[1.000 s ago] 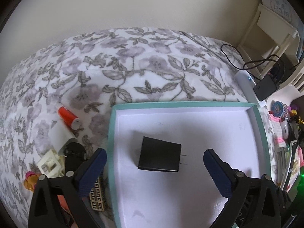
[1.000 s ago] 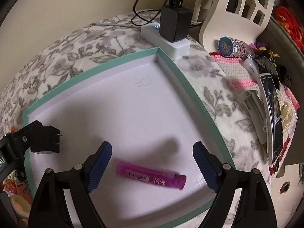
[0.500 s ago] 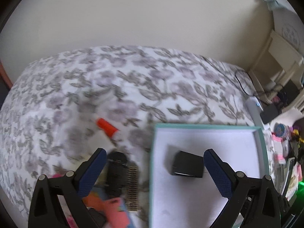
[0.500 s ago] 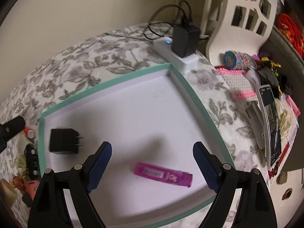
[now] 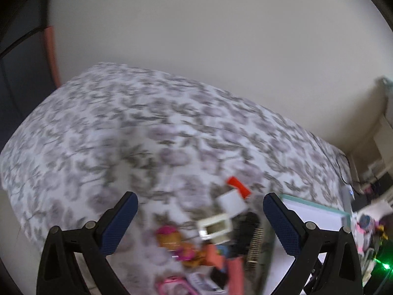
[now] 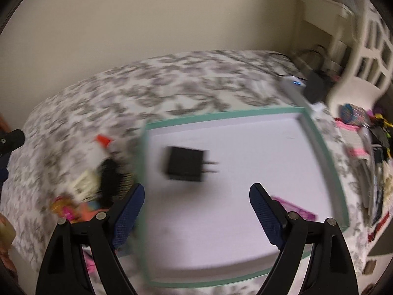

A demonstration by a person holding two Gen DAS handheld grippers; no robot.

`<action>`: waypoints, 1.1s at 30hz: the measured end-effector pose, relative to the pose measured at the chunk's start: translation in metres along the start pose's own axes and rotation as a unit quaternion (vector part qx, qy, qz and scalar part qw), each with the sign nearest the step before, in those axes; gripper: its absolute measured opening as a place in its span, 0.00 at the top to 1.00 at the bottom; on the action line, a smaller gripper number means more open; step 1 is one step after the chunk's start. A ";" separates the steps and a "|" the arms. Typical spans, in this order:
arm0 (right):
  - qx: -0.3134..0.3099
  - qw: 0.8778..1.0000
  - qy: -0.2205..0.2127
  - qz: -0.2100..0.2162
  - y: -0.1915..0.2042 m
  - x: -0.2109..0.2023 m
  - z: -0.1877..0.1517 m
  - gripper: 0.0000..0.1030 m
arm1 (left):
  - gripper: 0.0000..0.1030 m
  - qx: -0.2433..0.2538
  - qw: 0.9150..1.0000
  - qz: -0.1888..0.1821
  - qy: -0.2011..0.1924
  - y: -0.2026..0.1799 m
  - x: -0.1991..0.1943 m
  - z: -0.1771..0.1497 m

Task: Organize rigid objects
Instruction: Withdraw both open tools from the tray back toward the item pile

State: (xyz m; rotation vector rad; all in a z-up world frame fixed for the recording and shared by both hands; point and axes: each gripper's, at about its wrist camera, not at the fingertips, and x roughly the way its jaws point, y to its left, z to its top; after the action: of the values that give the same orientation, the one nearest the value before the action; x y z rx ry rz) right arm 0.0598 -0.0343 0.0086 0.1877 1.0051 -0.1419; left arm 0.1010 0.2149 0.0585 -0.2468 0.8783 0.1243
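Picking the next piece from the blurred heap of small rigid objects (image 5: 221,236) was the step I judged to be in hand, and it lay on the flowered bedspread (image 5: 127,132) just beside the left wall of the shallow white tray with the mint-green rim (image 6: 326,154). Two things lay in that tray: a black plug-in charger block (image 6: 186,163) near its left side and a pink tube-shaped item (image 6: 294,209) toward the near right, partly behind my right finger. My left tongs (image 5: 200,221) hung wide apart and empty above the heap; my right tongs (image 6: 196,212) were equally wide and empty over the tray's near part. In the heap I could make out a red-capped white tube (image 5: 237,186), a white rectangular block (image 5: 232,202) and a dark comb-like piece (image 5: 253,236), packed close or overlapping. I judged the best approach was to choose an outlying piece, such as the tube at the far edge, straddle its narrow width squarely, and lift straight so neighbours were not dragged. Motion blur hid finer detail.
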 end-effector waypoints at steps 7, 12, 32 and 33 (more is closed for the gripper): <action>-0.048 0.998 -0.005 0.046 0.050 -0.006 -0.015 0.15 | 0.00 -0.034 0.998 0.043 -0.025 0.049 -0.019 -0.014; -0.056 0.996 0.013 0.073 0.066 -0.001 -0.025 0.15 | 0.00 -0.064 0.997 0.049 -0.011 0.080 -0.017 -0.024; -0.083 0.986 0.104 0.097 0.100 0.031 -0.053 0.15 | 0.00 -0.040 0.981 0.071 0.175 0.111 0.051 -0.074; -0.082 0.987 0.106 0.093 0.099 0.032 -0.053 0.15 | 0.00 -0.038 0.980 0.070 0.184 0.111 0.054 -0.077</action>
State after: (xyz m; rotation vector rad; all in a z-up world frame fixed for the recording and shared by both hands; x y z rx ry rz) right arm 0.0531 0.0727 -0.0372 0.1466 1.1991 0.1329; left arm 0.0544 0.3021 -0.0482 -0.2846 1.2616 0.2483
